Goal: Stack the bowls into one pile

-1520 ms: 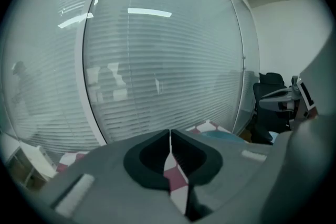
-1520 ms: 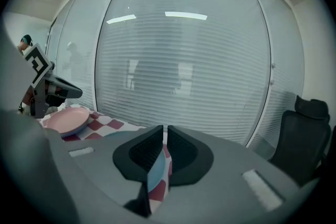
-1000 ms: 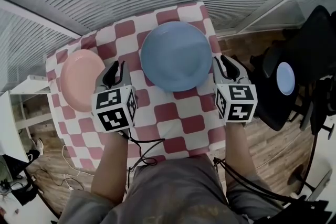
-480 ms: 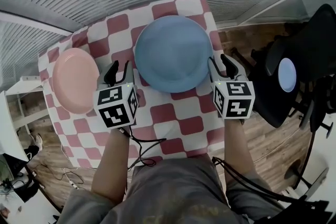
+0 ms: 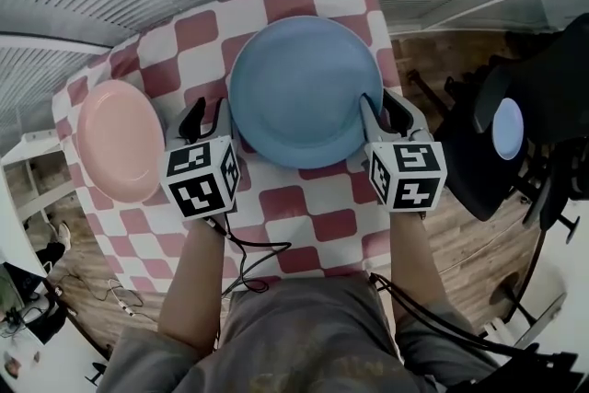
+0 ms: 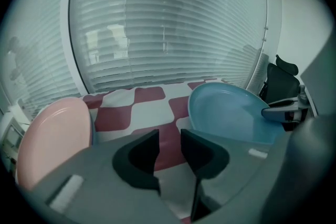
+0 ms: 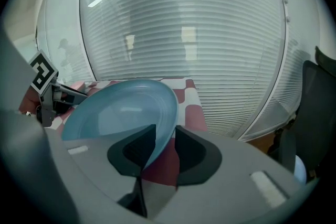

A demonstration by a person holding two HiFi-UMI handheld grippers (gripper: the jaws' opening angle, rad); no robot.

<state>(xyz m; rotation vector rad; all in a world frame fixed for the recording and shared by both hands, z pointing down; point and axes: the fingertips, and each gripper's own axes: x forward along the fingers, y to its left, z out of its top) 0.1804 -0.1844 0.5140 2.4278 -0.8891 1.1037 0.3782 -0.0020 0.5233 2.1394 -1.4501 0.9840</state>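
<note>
- Head view: you hold the left gripper (image 5: 204, 113) over the checked surface (image 5: 304, 209), in the gap between the pink bowl (image 5: 118, 141) and the blue bowl (image 5: 304, 89).
- Your right gripper (image 5: 379, 104) sits at the right edge of the blue bowl, with one finger over the rim and the other outside it.
- The two bowls lie apart on the surface, the pink one at the left edge and the blue one near the middle. Neither is stacked on the other.
- A black chair (image 5: 543, 97) stands off the surface to the right, with a small pale blue disc (image 5: 507, 128) on it.
- Left gripper view: your left gripper (image 6: 169, 136) has its jaws released, with a narrow gap between them. Only the red-and-white cloth shows through the gap, and nothing is held.
- The pink bowl (image 6: 52, 144) is at the left of this view and the blue bowl (image 6: 226, 113) at the right. The right gripper (image 6: 281, 107) reaches in at the blue bowl's far rim.
- Right gripper view: your right gripper (image 7: 165, 136) has the rim of the blue bowl (image 7: 121, 110) standing between its jaws.
- These jaws have just been closing. A sliver of gap seems to remain between the rim and the right-hand pad, so the bowl looks straddled and not yet clamped.
- The left gripper (image 7: 73, 94) shows beyond the bowl's left side, with the window blinds (image 7: 184, 34) behind it.
</note>
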